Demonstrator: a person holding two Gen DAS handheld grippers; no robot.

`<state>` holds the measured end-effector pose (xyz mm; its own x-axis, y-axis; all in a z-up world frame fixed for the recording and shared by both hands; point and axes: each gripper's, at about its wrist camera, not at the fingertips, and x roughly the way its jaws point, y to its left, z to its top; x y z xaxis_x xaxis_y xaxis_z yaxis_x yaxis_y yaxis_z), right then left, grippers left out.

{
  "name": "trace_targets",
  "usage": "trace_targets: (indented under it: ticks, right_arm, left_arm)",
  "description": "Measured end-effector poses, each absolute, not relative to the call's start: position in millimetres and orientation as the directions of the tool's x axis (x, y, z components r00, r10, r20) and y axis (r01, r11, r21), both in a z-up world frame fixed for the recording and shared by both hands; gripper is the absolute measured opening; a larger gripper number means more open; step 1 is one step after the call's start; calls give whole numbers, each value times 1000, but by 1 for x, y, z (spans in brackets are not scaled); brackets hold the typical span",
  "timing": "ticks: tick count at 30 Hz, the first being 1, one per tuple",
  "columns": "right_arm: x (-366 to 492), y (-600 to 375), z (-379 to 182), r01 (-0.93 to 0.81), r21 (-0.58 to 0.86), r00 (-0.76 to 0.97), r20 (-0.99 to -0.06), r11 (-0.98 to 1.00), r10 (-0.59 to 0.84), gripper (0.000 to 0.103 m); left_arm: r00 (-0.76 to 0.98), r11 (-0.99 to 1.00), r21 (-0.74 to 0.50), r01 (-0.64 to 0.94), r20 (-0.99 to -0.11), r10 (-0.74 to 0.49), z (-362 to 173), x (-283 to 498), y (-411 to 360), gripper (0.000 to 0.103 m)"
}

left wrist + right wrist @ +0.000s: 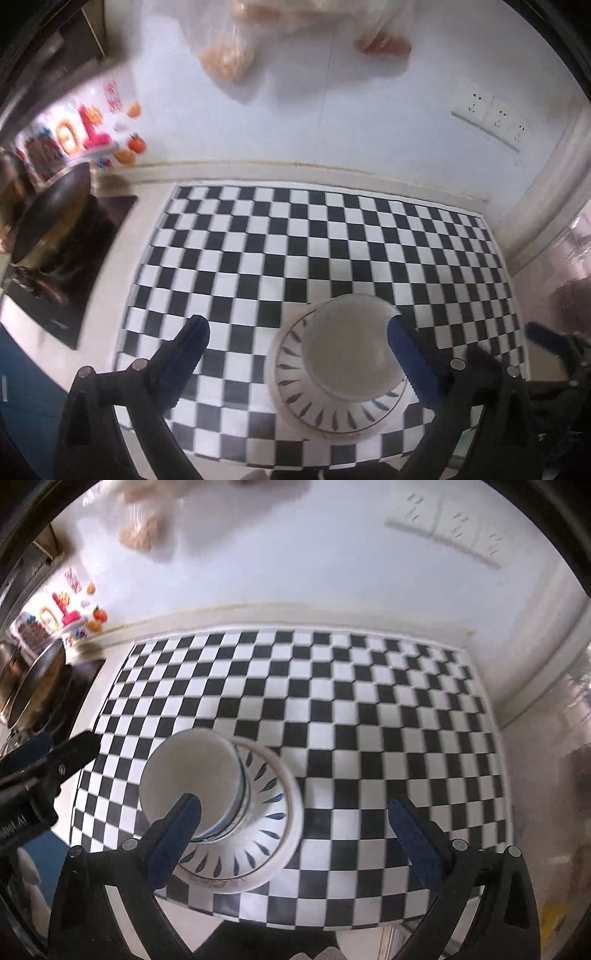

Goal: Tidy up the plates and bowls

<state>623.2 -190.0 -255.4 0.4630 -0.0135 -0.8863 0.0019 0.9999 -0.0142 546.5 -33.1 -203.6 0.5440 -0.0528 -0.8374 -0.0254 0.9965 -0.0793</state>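
A white bowl [347, 354] stands in a white plate with blue leaf marks [325, 402] on the black-and-white checkered mat [295, 240], near its front edge. My left gripper [297, 332] is open and empty; its right finger [410, 354] is at the bowl's right rim. In the right wrist view the bowl [192, 775] sits on the plate [266, 812] at left. My right gripper [293, 808] is open and empty; its left finger [177, 827] overlaps the bowl's near rim. Contact is unclear.
A dark wok [51, 218] sits on a black stove [74, 273] at the left. A white wall with sockets [495, 118] and hanging plastic bags [229, 48] is behind. The other gripper [546, 343] shows at right; in the right view it [48, 753] shows at left.
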Motion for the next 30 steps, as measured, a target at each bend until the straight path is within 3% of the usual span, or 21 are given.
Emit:
trace_targets:
  ticks: [17,30]
  right_arm:
    - [509,-210,-148,10,-3,650,-760,1000,-9,103]
    - [401,-223,-103,10,-2,707,-708,1000,-8,103]
  left_arm:
    - [703,998,4,-66,-709,49,-104,439,-54,99]
    - [716,996,8,-86,-694,67,-73,339,-67,102]
